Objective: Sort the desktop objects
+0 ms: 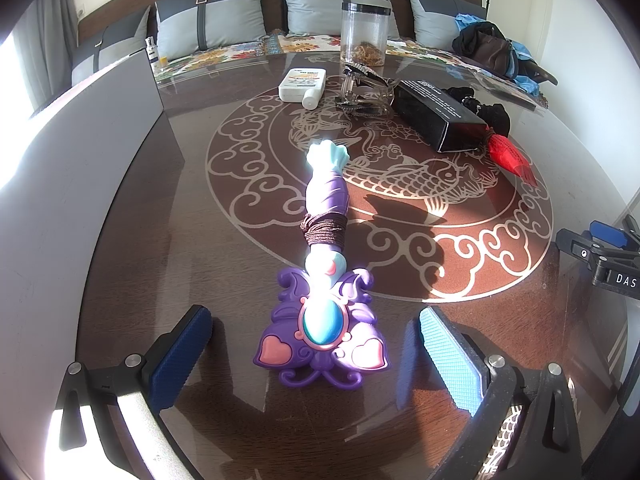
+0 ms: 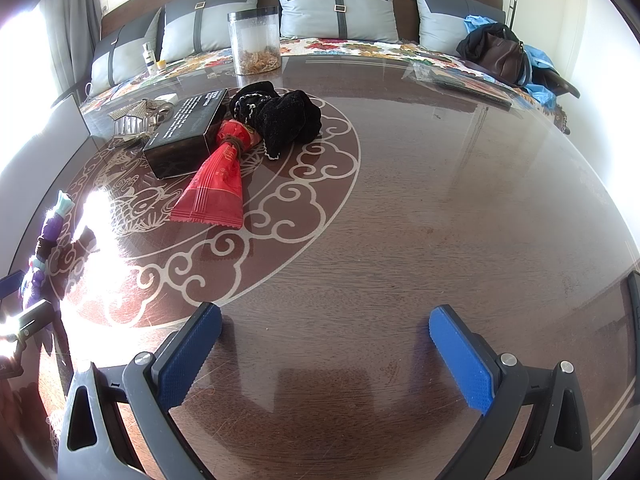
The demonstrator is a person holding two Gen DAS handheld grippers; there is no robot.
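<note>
Both sets of fingers spread apart and empty; toy wand [image 1: 324,280] flat on bench [image 1: 400,380], butterfly head between left gripper [image 1: 316,344] fingers, long axis straight ahead; right gripper [image 2: 324,344] well off.

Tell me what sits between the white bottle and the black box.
In the left wrist view, a clear glittery hair claw clip lies on the table between the white bottle and the black box.

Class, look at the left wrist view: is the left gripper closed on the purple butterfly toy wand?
No, the left gripper is open, its pads apart on either side of the purple butterfly toy wand.
</note>
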